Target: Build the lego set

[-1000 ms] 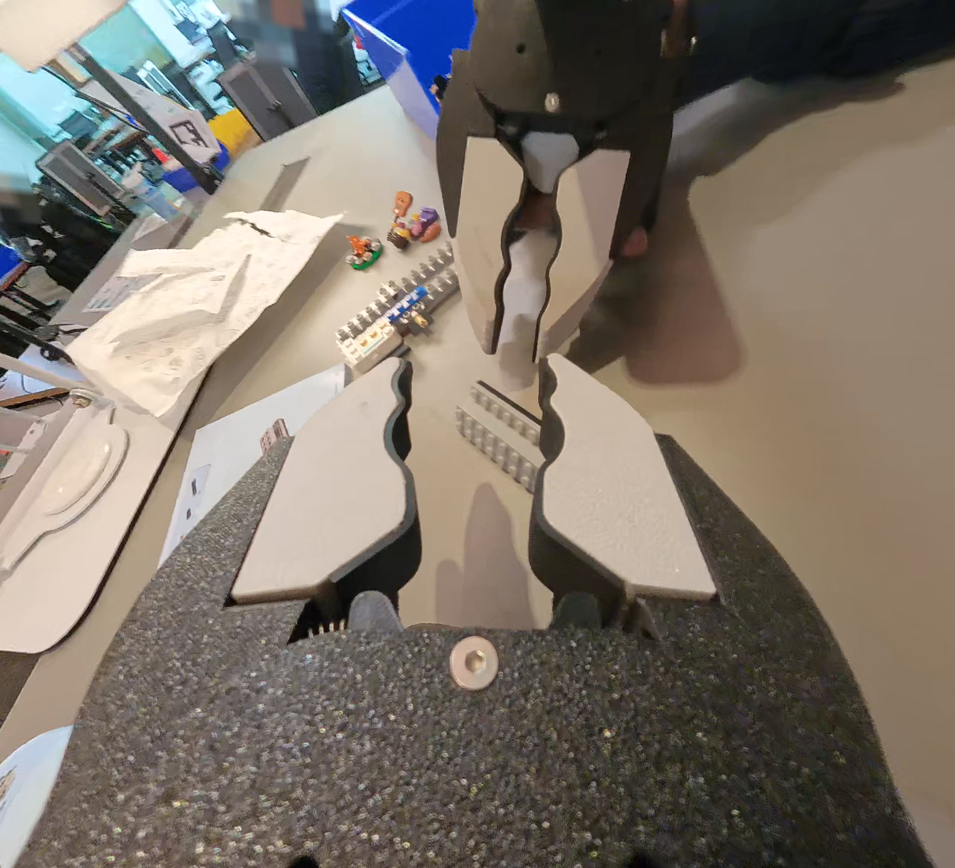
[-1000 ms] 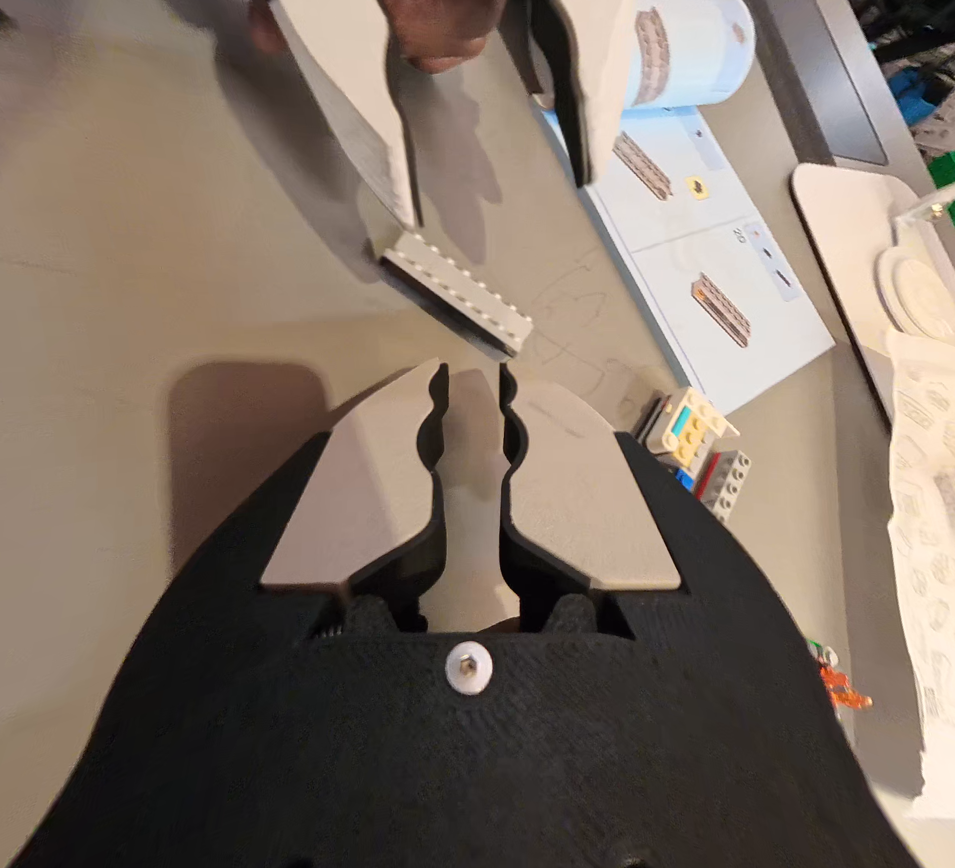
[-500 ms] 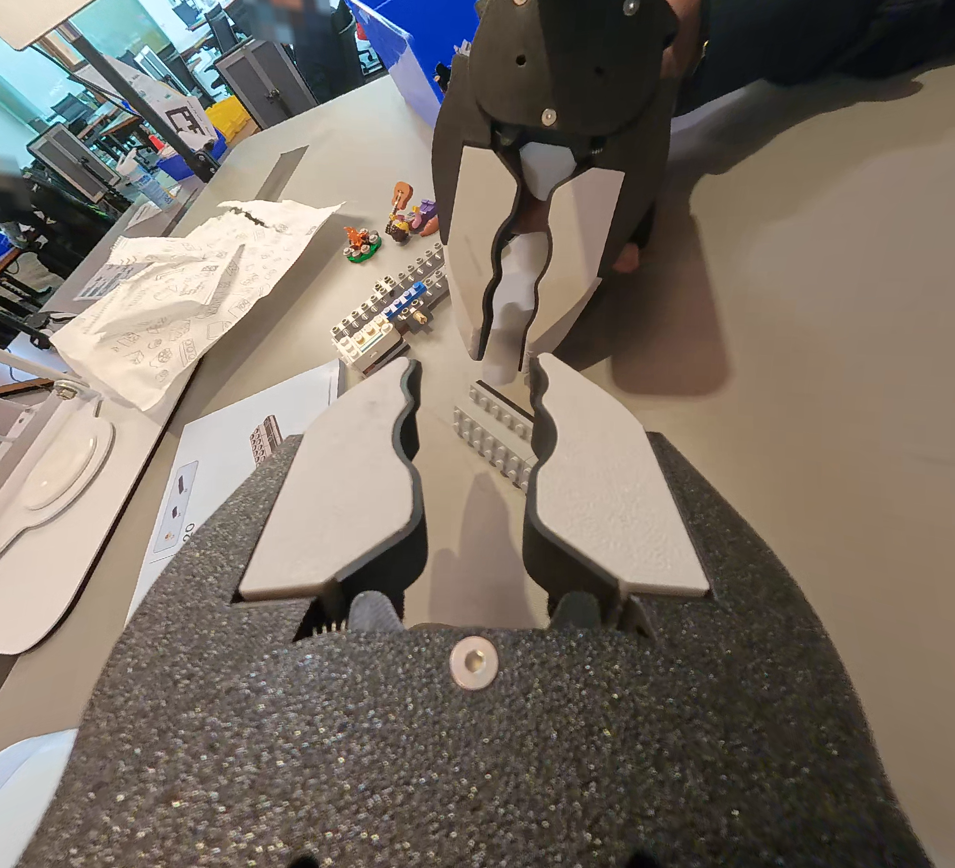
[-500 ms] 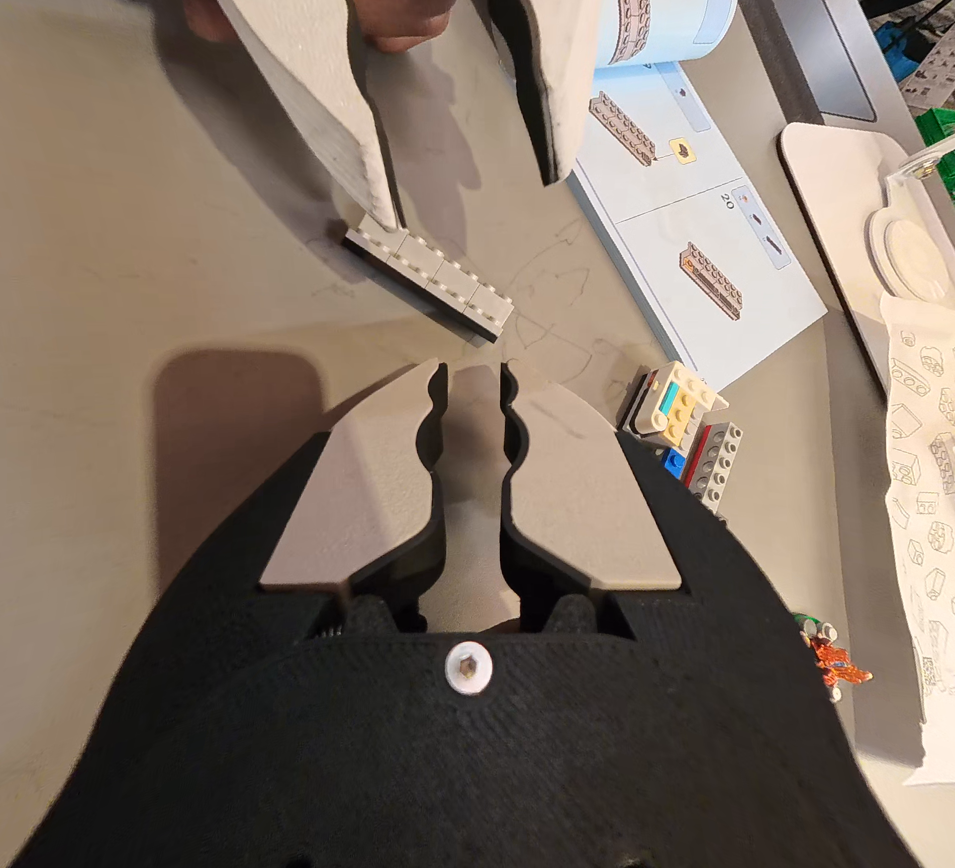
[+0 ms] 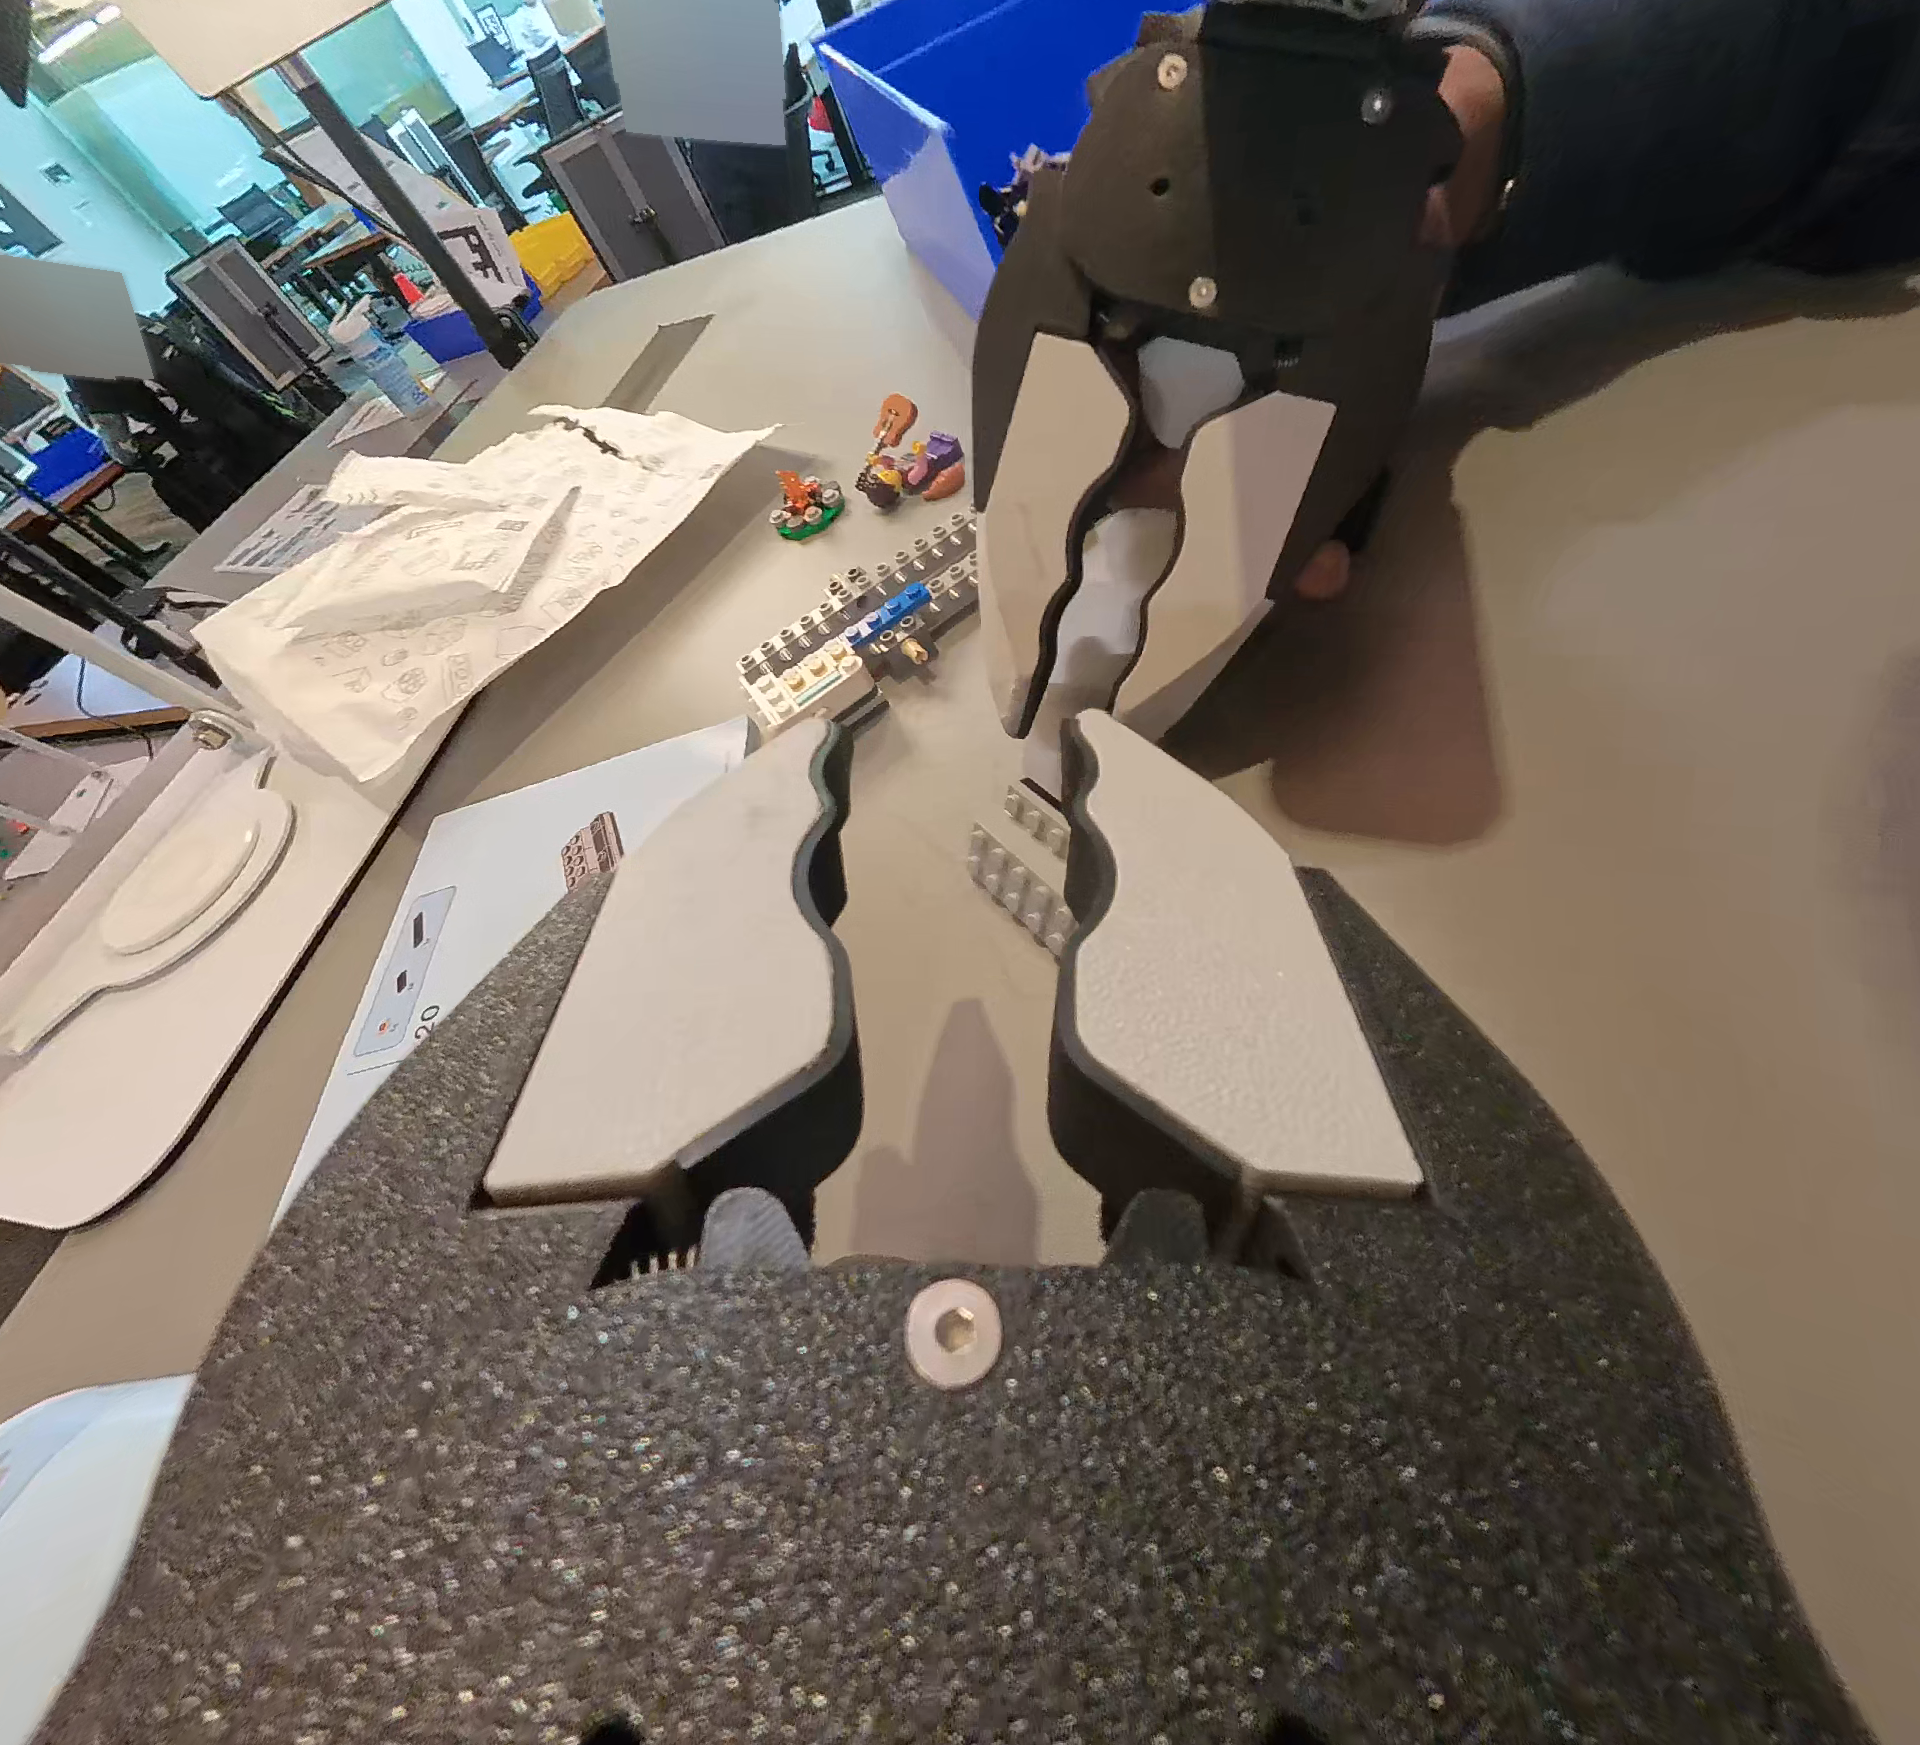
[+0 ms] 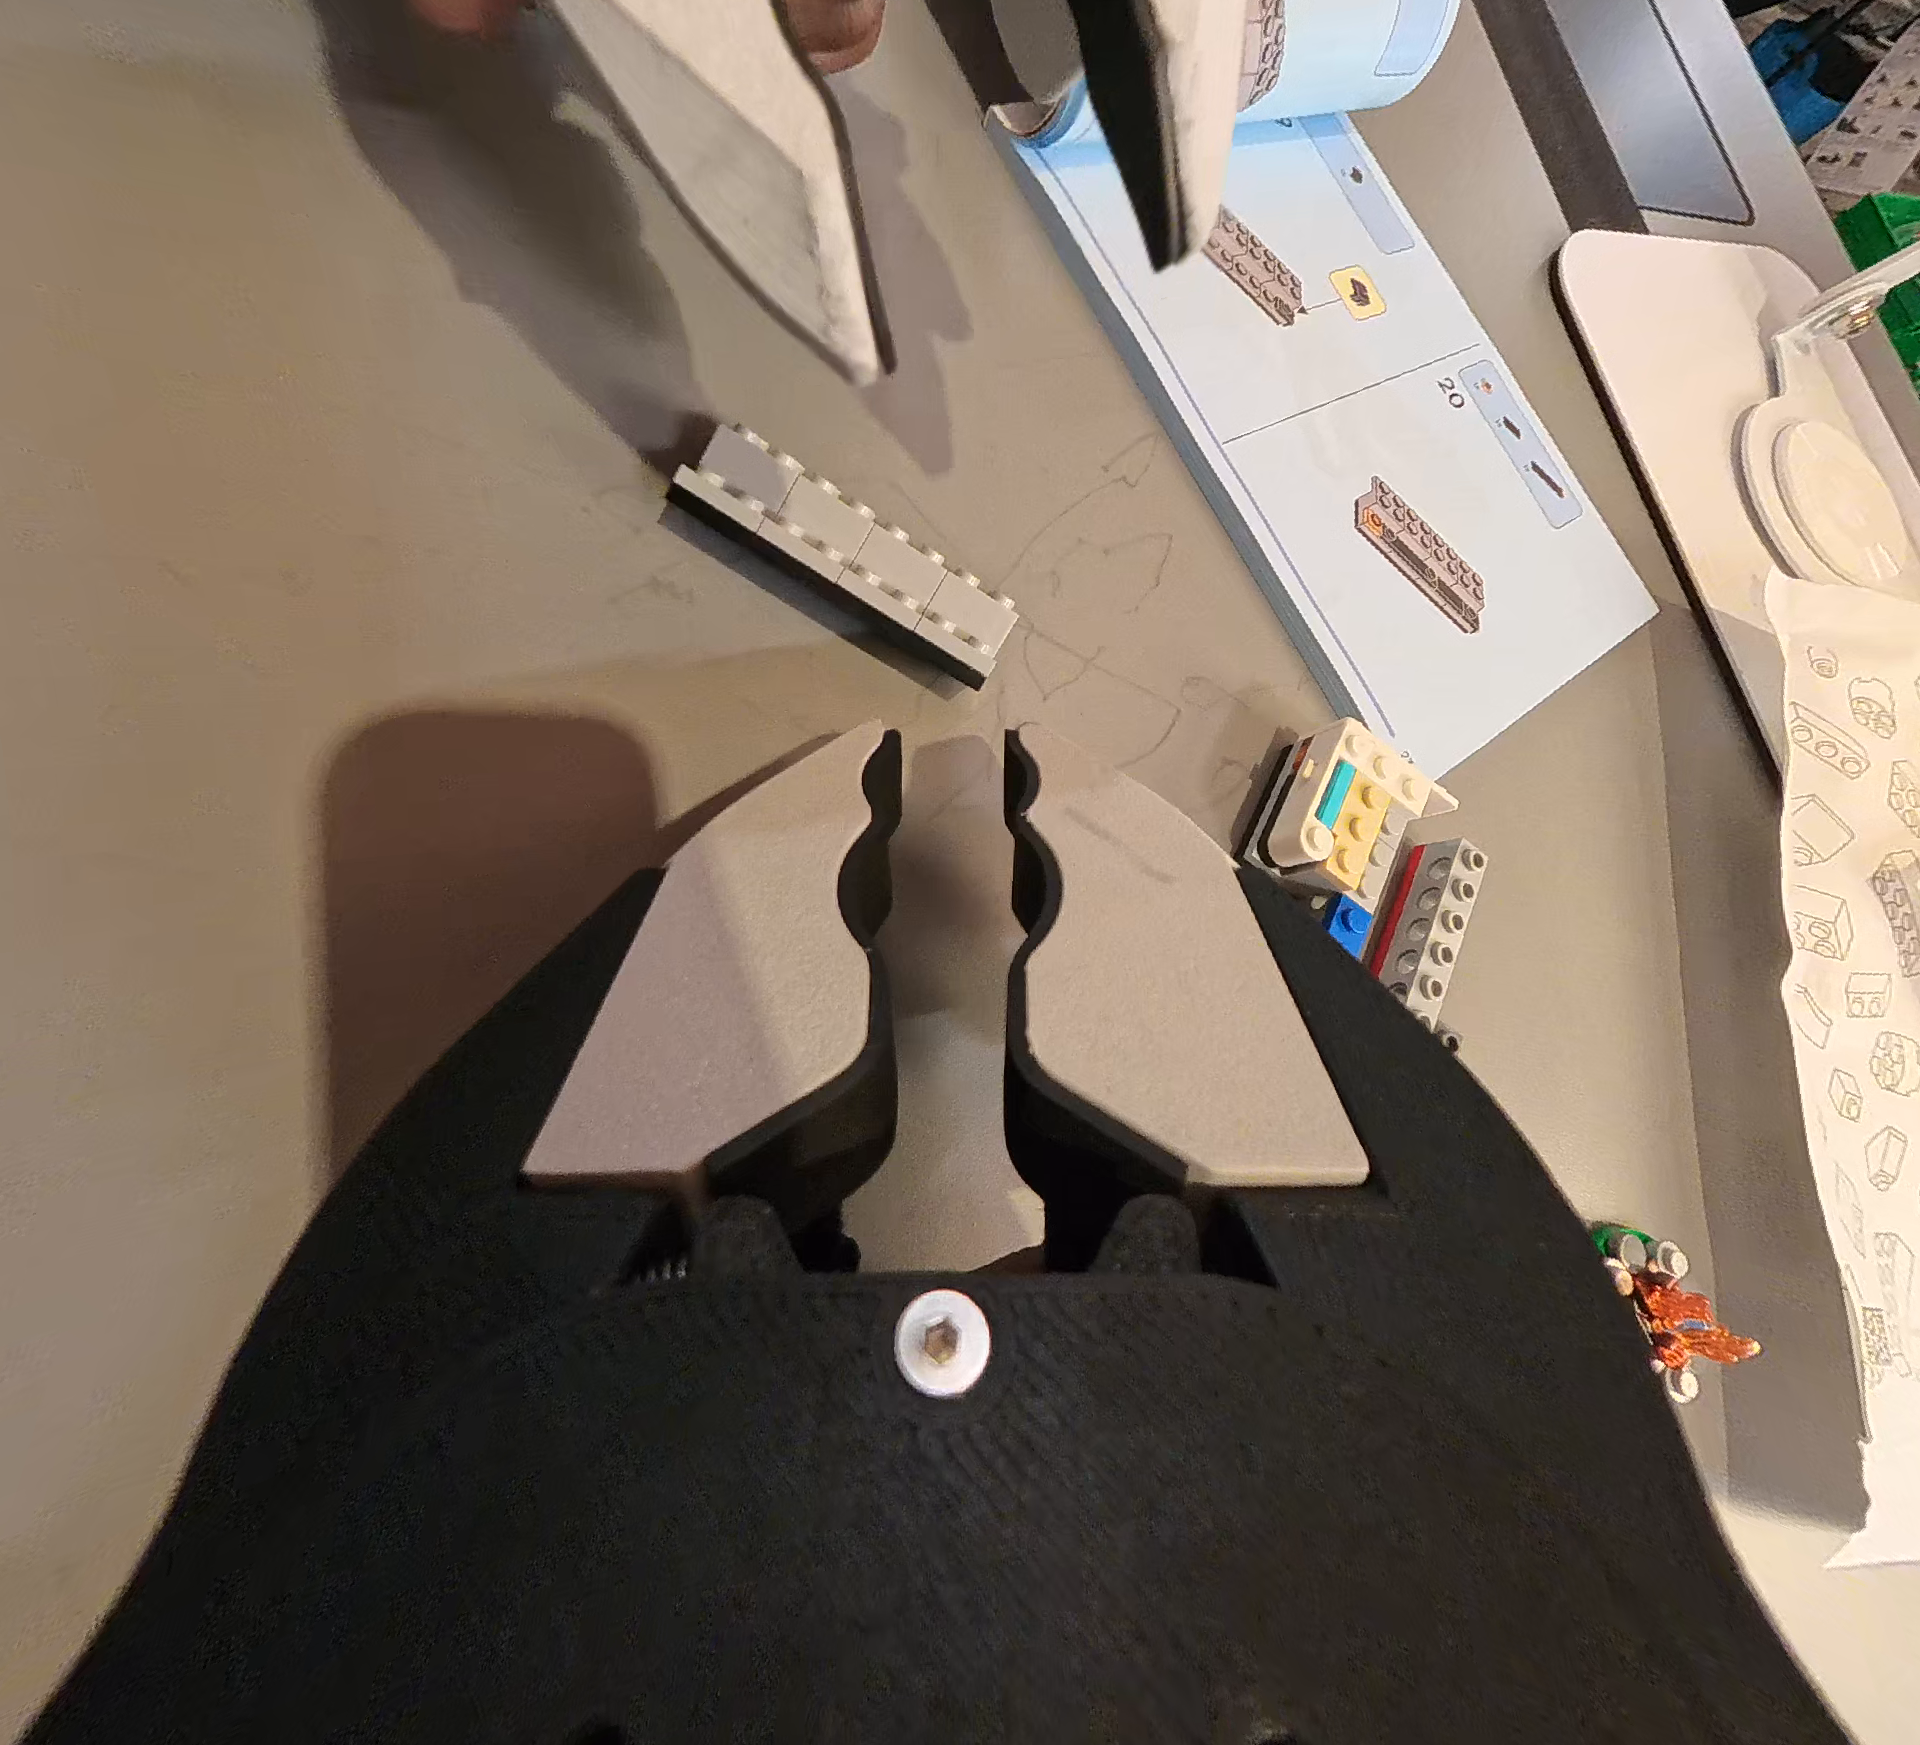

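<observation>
Tongs facing across a grey brick strip [image 6: 842, 552] on the bench [image 6: 260, 448].
Left tongs [image 5: 951, 739] half open, right tongs [image 6: 951, 739] narrowly parted, both bare; instruction booklet [image 6: 1403, 469] lies beside.

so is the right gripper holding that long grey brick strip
No, the right gripper is open and empty, while the grey brick strip lies on the table ahead.
</observation>
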`<state>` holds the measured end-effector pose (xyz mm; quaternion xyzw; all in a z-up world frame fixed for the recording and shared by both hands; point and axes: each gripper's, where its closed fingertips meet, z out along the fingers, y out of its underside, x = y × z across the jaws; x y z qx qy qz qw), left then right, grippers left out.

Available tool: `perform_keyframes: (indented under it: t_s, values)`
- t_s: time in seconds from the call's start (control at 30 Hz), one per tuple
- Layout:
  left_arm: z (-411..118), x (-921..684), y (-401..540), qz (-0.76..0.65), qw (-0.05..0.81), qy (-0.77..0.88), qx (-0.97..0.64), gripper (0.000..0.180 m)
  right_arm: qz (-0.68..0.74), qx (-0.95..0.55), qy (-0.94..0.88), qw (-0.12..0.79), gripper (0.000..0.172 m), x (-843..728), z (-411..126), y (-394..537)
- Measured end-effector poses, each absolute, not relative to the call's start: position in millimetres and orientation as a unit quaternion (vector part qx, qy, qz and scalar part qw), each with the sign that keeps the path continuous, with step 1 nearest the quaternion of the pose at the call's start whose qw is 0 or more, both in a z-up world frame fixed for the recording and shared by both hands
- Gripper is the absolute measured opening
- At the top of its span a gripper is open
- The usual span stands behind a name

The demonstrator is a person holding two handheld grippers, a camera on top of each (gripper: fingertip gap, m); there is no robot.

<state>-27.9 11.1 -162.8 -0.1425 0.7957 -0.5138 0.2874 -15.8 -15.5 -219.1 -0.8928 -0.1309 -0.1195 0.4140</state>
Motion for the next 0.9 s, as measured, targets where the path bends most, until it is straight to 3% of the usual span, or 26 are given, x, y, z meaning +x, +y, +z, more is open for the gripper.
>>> perform_keyframes:
  t_s: [0.9]
  values:
    - [-165.1,-24.2,13.0,-0.519,0.252,0.799,-0.168,0.037,-0.108,-0.896,-0.132,0.411,0.018,-16.6,-220.7,-14.8]
